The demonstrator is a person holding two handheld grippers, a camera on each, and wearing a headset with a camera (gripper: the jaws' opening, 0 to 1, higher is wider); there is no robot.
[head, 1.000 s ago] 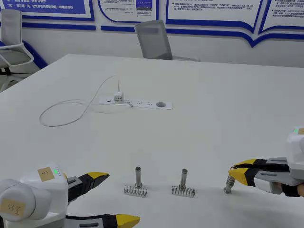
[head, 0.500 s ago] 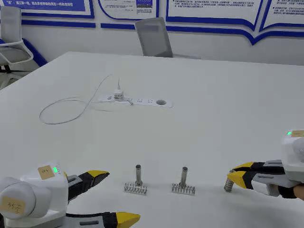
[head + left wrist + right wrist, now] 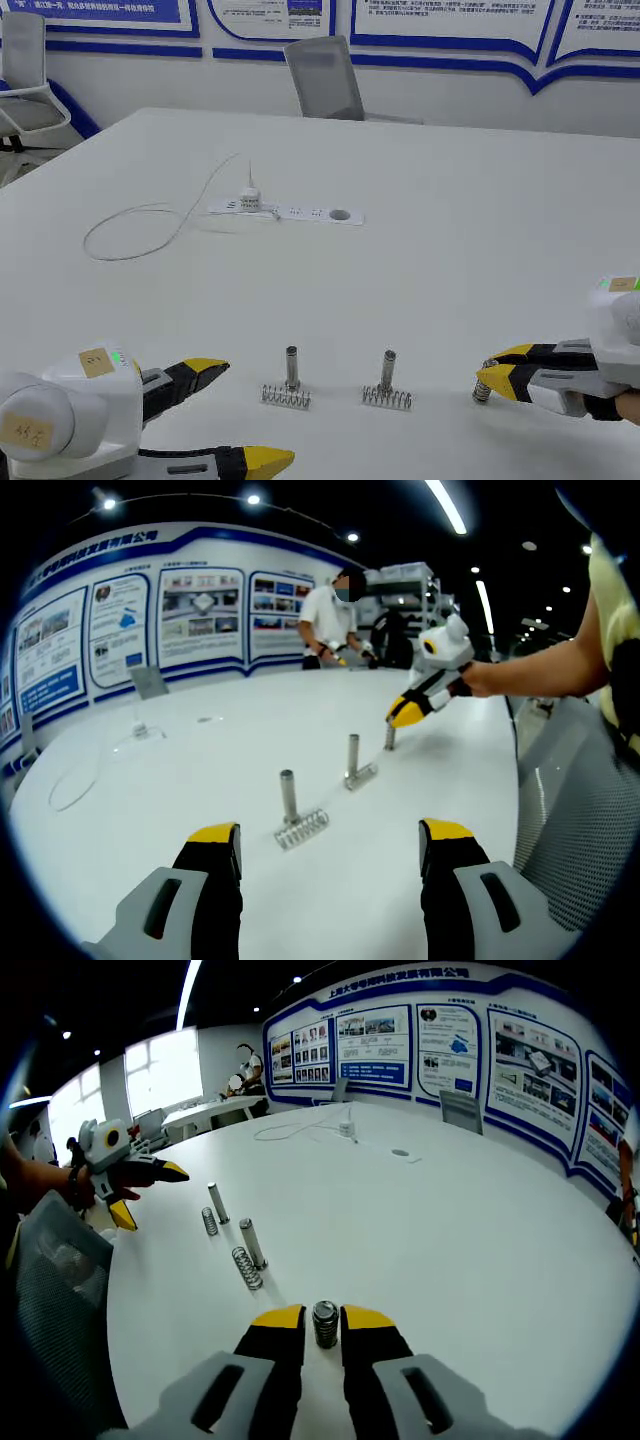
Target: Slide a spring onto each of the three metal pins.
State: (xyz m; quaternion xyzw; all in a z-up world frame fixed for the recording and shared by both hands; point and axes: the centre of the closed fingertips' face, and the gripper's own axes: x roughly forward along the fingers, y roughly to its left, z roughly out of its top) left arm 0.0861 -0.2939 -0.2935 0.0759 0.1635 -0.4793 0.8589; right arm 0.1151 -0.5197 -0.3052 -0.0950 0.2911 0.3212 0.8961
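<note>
Two bare metal pins (image 3: 291,366) (image 3: 387,369) stand near the table's front edge, each with a loose spring (image 3: 286,397) (image 3: 386,398) lying at its foot. The third pin (image 3: 483,390) at the right carries a spring (image 3: 325,1323). My right gripper (image 3: 322,1322) is shut on that spring, its yellow tips (image 3: 497,376) level with the pin. At the bottom left my left gripper (image 3: 240,415) stands open and holds nothing. In the left gripper view its jaws (image 3: 330,835) face the nearest pin (image 3: 288,794), which is well ahead of them.
A white power strip (image 3: 290,213) with a looped white cable (image 3: 130,235) lies mid-table. A grey chair (image 3: 325,80) stands at the far edge. People work at another bench (image 3: 325,620) in the background. The table's edge runs close behind the right gripper.
The right gripper has sunk a little with the spring, and the third pin now stands straighter. The left gripper has held still.
</note>
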